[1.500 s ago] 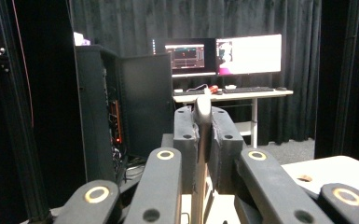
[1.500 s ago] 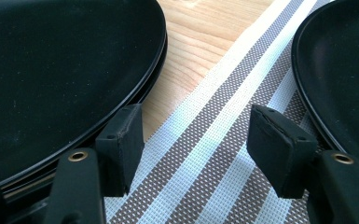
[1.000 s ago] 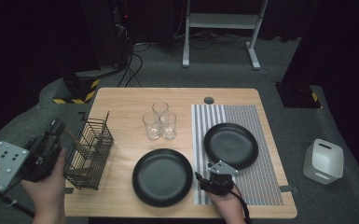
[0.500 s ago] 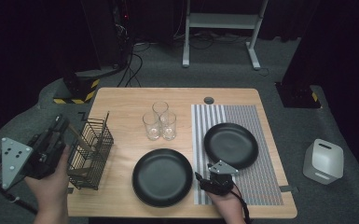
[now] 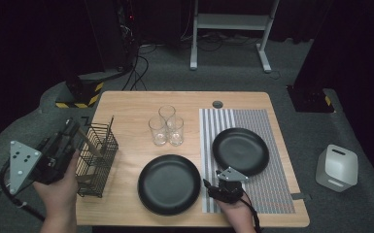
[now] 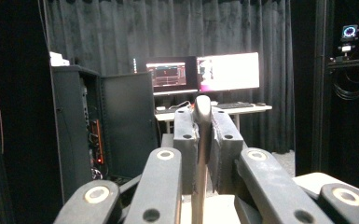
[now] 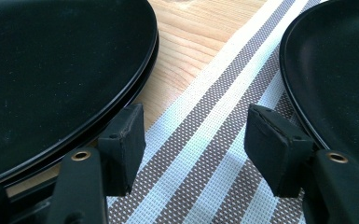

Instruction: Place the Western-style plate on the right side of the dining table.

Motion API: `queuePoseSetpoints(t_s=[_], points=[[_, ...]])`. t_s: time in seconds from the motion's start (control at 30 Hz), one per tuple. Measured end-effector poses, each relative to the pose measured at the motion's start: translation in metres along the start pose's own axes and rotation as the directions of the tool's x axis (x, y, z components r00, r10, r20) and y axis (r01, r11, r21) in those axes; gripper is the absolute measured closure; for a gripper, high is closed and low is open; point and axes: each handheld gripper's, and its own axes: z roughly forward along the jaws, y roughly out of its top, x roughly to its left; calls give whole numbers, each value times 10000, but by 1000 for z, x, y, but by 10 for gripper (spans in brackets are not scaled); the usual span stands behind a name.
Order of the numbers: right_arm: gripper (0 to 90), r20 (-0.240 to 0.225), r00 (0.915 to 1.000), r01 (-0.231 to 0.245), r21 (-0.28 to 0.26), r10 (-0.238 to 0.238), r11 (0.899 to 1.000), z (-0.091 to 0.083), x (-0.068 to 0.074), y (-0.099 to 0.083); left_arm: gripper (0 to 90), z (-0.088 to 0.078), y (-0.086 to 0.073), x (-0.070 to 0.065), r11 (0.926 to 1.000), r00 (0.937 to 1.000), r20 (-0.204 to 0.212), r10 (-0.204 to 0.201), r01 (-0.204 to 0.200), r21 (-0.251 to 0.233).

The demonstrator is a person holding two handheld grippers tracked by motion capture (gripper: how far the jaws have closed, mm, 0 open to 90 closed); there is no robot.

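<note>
My left gripper point(image 5: 72, 130) hovers off the table's left edge, shut on a slim utensil point(image 5: 90, 146) that slants into the wire basket point(image 5: 98, 167). In the left gripper view the utensil's rounded end point(image 6: 202, 105) sticks up between the closed jaws point(image 6: 203, 128). My right gripper point(image 5: 219, 185) rests low on the striped placemat point(image 5: 272, 187), open, between two black plates. The near plate point(image 5: 169, 185) lies to its left, the other plate point(image 5: 240, 151) to its right on the mat. In the right gripper view only mat point(image 7: 205, 102) lies between the jaws point(image 7: 196, 140), with the plates point(image 7: 51, 70) point(image 7: 340, 70) on either side.
Three clear glasses point(image 5: 166, 127) stand together mid-table behind the near plate. Another stick point(image 5: 110, 127) stands upright in the basket. The wooden table point(image 5: 126, 104) has a round hole point(image 5: 217, 104) at the back. A white box point(image 5: 336, 167) sits on the floor to the right.
My left hand has edged a little to the right, toward the basket, with the utensil still held. The right gripper has stayed put.
</note>
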Motion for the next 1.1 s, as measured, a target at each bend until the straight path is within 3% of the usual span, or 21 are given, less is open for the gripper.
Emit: queuePoseSetpoints(t_s=[0.67, 1.1], points=[[399, 42, 9999, 151, -134, -151, 9998, -1, 2, -1, 832, 7, -18, -22, 9991, 9971, 695, -314, 293, 303], [394, 87, 9997, 250, -279, -248, 9993, -3, 3, 0, 831, 13, -31, -37, 9979, 9914, 1176, -569, 530, 362]])
